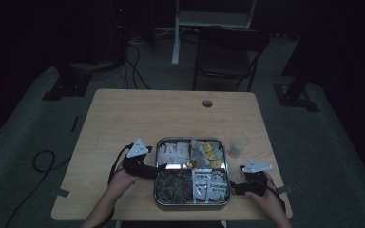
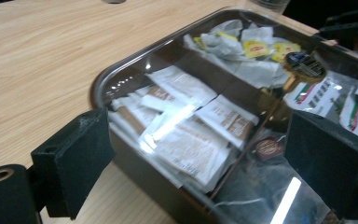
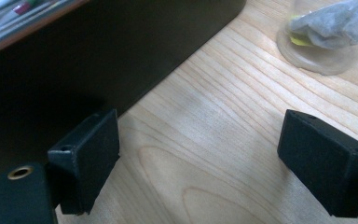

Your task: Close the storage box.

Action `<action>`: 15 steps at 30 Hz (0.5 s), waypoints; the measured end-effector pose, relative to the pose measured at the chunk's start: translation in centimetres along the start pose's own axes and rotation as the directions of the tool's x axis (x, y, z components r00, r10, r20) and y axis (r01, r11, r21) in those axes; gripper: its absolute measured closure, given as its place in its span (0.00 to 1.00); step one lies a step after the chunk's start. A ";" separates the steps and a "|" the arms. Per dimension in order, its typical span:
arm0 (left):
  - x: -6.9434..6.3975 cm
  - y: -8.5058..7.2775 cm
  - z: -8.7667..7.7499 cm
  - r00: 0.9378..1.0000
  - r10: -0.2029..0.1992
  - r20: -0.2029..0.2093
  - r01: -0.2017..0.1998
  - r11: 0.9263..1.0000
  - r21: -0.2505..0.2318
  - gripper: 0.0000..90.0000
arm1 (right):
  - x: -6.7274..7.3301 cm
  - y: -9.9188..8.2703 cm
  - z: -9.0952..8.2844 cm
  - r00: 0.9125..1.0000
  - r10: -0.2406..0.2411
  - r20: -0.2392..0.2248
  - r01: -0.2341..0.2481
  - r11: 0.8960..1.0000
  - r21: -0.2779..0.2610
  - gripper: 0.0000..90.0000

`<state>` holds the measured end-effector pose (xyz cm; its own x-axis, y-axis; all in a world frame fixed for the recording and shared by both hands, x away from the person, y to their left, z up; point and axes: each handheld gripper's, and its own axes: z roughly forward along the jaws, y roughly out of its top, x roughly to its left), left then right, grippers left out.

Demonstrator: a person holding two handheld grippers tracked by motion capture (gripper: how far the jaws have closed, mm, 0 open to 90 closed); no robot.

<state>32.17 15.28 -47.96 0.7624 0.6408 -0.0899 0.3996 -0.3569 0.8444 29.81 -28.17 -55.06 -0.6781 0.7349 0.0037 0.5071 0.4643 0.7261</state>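
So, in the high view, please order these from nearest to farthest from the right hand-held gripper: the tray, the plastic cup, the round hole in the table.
From the right hand-held gripper:
1. Tray, just left.
2. Plastic cup, beyond it.
3. Round hole, far edge.

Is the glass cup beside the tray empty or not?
Not empty. The glass cup stands upright and holds a crumpled tea bag.

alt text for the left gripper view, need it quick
The left claw hangs open over the near edge of a metal tray on a wooden table. The compartment under it holds white and brown sachets; the next holds yellow-tagged tea bags.
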 end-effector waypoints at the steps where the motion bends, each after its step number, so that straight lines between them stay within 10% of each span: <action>1: 0.2 -0.1 -0.1 1.000 -0.004 -0.003 0.004 1.000 -0.002 0.10 | 0.0 0.0 0.0 1.000 0.000 0.000 0.000 1.000 0.000 0.14; 15: 3.0 -3.2 -2.0 0.995 -0.046 -0.091 0.046 0.999 -0.007 0.10 | 0.0 0.0 0.0 1.000 0.000 0.000 0.000 1.000 0.000 0.13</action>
<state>32.21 19.70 -49.88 0.6936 0.7159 -0.0806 0.4309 -0.3226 0.8428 29.82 -28.17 -55.06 -0.6783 0.7348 0.0035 0.5068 0.4644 0.7263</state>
